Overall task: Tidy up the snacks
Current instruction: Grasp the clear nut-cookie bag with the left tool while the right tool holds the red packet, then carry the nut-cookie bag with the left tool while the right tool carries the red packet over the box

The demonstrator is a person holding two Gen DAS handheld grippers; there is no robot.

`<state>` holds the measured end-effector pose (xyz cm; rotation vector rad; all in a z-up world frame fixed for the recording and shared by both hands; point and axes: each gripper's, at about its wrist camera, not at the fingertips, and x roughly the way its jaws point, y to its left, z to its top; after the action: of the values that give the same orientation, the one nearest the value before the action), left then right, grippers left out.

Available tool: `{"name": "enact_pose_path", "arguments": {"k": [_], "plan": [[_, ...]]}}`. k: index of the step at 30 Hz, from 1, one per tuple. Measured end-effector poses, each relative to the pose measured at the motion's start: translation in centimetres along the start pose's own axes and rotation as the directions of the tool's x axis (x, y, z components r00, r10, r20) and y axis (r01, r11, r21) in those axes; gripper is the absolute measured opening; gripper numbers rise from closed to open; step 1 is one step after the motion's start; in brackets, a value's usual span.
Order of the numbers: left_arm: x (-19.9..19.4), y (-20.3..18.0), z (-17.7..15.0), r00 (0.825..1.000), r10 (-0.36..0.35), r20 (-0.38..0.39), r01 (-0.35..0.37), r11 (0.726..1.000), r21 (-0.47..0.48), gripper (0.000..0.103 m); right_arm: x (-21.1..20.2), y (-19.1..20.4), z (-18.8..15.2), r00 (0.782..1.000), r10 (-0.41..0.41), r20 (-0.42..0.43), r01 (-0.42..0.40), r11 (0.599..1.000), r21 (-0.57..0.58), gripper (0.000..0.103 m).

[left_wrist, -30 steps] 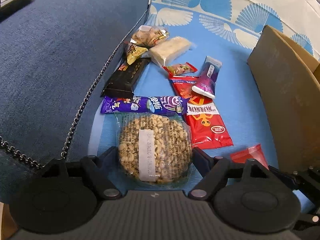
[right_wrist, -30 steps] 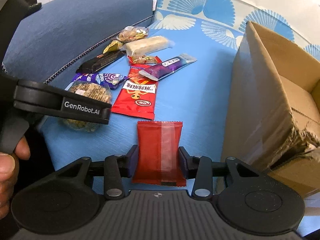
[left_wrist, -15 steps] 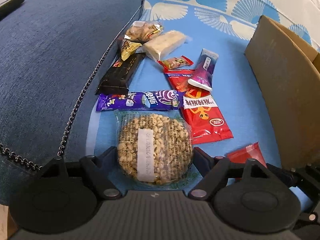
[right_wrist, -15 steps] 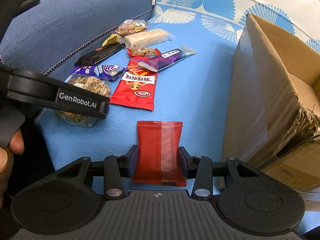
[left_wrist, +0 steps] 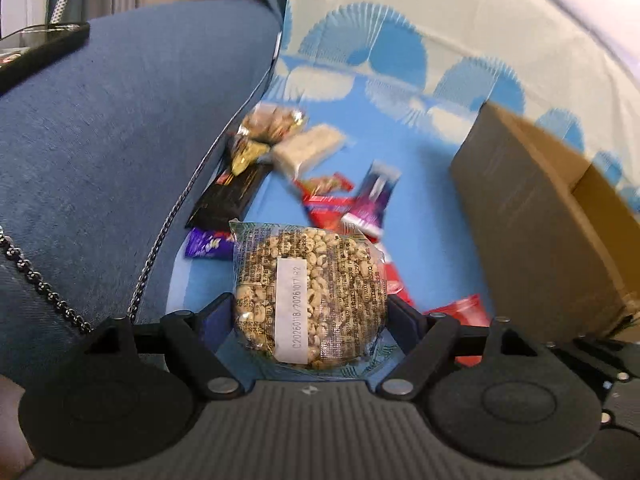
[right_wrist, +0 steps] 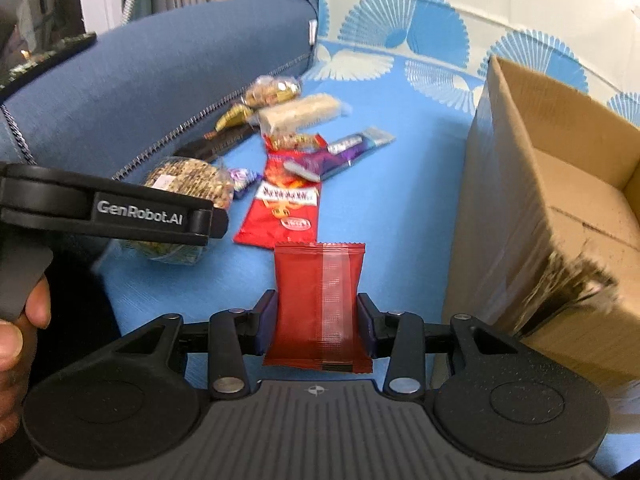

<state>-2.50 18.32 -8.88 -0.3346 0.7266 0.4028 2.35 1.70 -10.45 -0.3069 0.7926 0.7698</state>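
On the blue sofa seat (right_wrist: 400, 184), the snack pile is partly blurred; approx. 8 loose packs, the purple bar (left_wrist: 208, 245) half hidden behind the puffed-grain cake (left_wrist: 310, 294). Left gripper (left_wrist: 310, 320) stands wide, clamped on 1 cake; right gripper (right_wrist: 318, 322), narrower, grips 1 red packet (right_wrist: 320, 304). 1 cardboard box (right_wrist: 560, 208) at right, cut off by frame edge.
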Motion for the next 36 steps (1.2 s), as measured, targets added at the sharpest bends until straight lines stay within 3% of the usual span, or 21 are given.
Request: {"name": "enact_pose_path", "arguments": {"k": [11, 17, 21, 25, 30, 36], "plan": [[-1.5, 0.2, 0.4, 0.997, -0.037, 0.073, 0.04, 0.998, -0.038, 0.084, -4.6, -1.2, 0.9, 0.991, 0.045, 0.128, -0.04, 0.998, -0.044, 0.043], [-2.5, -0.1, 0.2, 0.994, -0.052, 0.1, 0.055, 0.998, -0.021, 0.084, -8.7, -4.8, 3.7, 0.976, 0.057, 0.21, -0.06, 0.998, 0.009, 0.043], [-3.3, -0.3, 0.0, 0.993, -0.06, 0.106, 0.063, 0.998, -0.017, 0.084, -11.3, -8.5, 6.3, 0.961, 0.023, 0.276, -0.025, 1.0, 0.004, 0.043], [-4.0, -0.7, 0.0, 0.992, -0.065, 0.105, 0.066, 0.998, -0.008, 0.084, -12.4, -12.4, 7.6, 0.939, -0.051, 0.339, 0.06, 0.998, -0.016, 0.043], [-5.0, -1.7, 0.1, 0.993, -0.067, 0.095, 0.064, 0.997, 0.031, 0.084, -11.2, -17.3, 5.7, 0.943, -0.123, 0.309, 0.081, 0.986, 0.146, 0.043], [-5.5, -3.6, 0.4, 0.994, -0.073, 0.076, 0.066, 0.994, 0.092, 0.084, -11.0, -18.0, 5.0, 0.933, -0.167, 0.318, 0.099, 0.971, 0.219, 0.043]]}}
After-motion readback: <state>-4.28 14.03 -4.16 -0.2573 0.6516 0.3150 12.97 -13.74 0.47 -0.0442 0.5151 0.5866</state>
